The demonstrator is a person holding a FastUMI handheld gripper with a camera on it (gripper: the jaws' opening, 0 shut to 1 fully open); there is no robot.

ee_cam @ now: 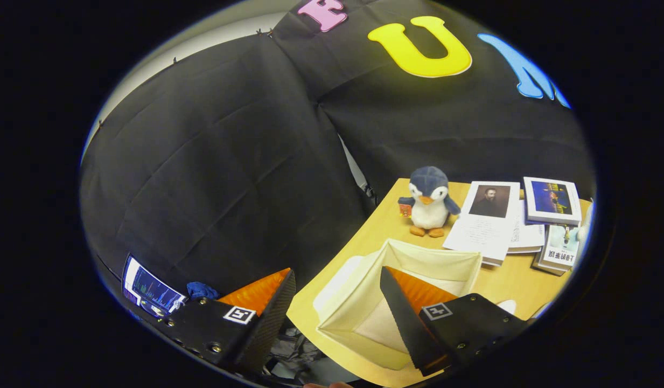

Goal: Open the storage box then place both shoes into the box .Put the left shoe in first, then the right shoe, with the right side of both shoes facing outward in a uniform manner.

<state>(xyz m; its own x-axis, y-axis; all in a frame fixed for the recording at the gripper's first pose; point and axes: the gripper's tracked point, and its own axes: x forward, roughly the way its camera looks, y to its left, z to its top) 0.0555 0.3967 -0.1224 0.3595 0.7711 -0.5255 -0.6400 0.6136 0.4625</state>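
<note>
— Claw (337, 291) state?
— Fingers wide apart, holding nothing, above the counter's (504, 283) near corner.
— Storage box (396, 302)?
— Cream fabric box, already open, sits at that corner; the right finger (412, 318) hangs over its inside, the left one is off the counter edge.
— Other stuff?
— Plush penguin (430, 200) behind the box, books (525, 221) stacked along the far edge.
</note>
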